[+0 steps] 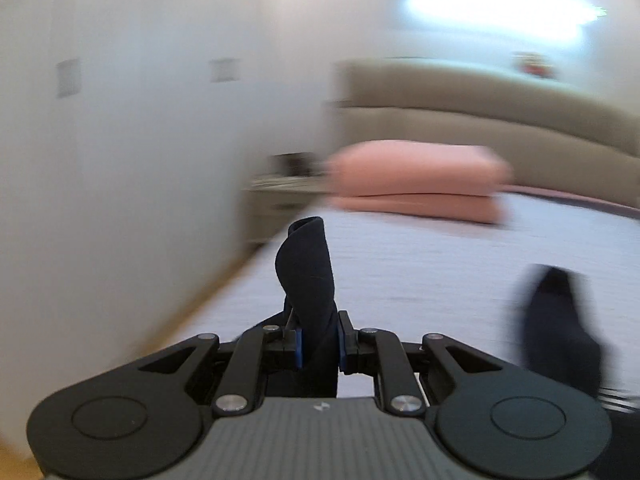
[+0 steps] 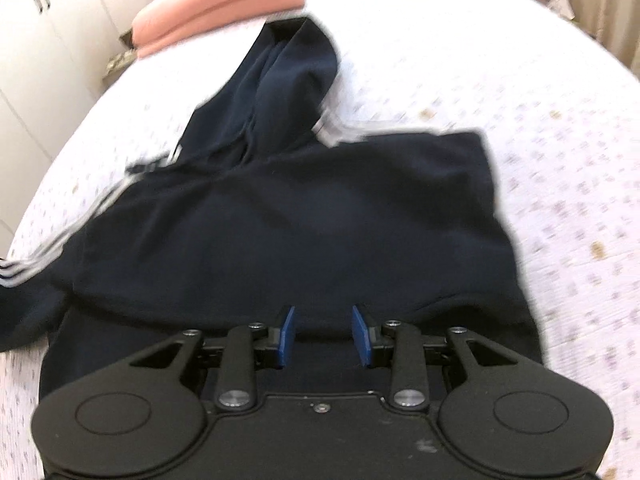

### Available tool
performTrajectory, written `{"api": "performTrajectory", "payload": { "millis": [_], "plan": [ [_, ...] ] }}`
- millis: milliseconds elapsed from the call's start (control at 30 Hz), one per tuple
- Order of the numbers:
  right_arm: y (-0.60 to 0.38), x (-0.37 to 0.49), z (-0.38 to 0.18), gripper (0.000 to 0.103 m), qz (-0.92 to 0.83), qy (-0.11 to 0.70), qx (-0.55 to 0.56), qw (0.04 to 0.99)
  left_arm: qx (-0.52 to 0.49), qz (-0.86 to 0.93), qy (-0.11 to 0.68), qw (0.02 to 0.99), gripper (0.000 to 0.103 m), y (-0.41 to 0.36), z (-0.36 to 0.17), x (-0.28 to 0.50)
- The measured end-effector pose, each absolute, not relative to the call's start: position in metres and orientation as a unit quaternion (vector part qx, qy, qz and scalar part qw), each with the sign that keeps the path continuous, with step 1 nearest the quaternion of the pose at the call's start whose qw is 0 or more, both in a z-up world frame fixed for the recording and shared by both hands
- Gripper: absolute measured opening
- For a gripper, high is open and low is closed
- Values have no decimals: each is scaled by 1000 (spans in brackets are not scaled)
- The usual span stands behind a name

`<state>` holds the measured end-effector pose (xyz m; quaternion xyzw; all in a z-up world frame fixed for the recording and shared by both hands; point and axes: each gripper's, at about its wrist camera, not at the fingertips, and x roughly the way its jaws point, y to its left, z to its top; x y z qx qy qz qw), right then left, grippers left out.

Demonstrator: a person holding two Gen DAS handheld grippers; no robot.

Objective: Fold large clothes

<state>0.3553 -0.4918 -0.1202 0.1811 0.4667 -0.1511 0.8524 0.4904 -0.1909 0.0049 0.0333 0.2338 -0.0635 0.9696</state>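
Note:
A dark navy hoodie (image 2: 288,216) with white sleeve stripes lies spread on the bed, its hood toward the far end. My right gripper (image 2: 323,336) is open just above the hoodie's near part, with nothing between its blue pads. My left gripper (image 1: 320,344) is shut on a fold of the navy fabric (image 1: 308,272), which sticks up between the fingers, lifted above the bed. Another dark part of the hoodie (image 1: 560,320) shows blurred at the right of the left wrist view.
The bed has a white patterned cover (image 2: 520,100). Folded pink bedding (image 2: 216,8) lies at its far end, also in the left wrist view (image 1: 416,184). A beige headboard (image 1: 480,112), a bedside table (image 1: 280,196) and white cupboards (image 2: 48,40) stand around.

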Motion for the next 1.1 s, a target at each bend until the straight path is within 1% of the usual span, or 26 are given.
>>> {"api": "performTrajectory", "payload": {
  "millis": [133,233,300,333,367,433,500,600,667,733,833,900,933,967,1000,1033,1100],
  "plan": [
    [-519,337,-94,40,-198,432,191,859,6,-215,240,947,17,-293,-2,452],
    [-539,323,-81,40,-226,415,197,859,9,-292,241,926,18,-357,-17,422],
    [-548,316,-80,40,-240,412,196,856,18,-328,241,913,23,-390,-35,406],
    [-553,313,-83,40,-248,415,195,853,24,-345,253,904,33,-405,-50,400],
    [-555,311,-87,40,-253,419,195,850,26,-357,277,892,55,-413,-68,397],
    [-563,306,-98,40,-261,429,202,841,29,-369,329,869,78,-420,-101,395],
    [-567,305,-107,41,-260,433,215,836,25,-360,368,857,78,-404,-122,393],
    [-572,314,-117,50,-240,435,230,837,-7,-322,414,851,78,-349,-138,417],
    [-571,324,-118,63,-217,426,237,846,-16,-278,426,861,77,-309,-141,440],
    [-571,339,-118,71,-207,411,231,857,-24,-230,435,870,76,-272,-138,459],
    [-575,365,-122,72,-207,403,208,867,-28,-180,433,883,75,-224,-124,489],
    [-578,383,-132,72,-207,419,198,861,-20,-155,430,889,75,-210,-119,504],
    [-578,392,-141,68,-211,435,191,854,-17,-147,430,890,75,-206,-119,514],
    [-577,399,-148,36,-213,454,183,846,-17,-142,430,891,75,-202,-121,519],
    [-573,404,-154,10,-201,469,174,843,-16,-140,429,892,75,-203,-124,516],
    [-567,406,-153,6,-194,467,158,848,-12,-138,427,894,75,-204,-128,520],
    [-555,403,-142,5,-196,450,119,863,-3,-132,428,894,74,-210,-130,522]
  ]
}}
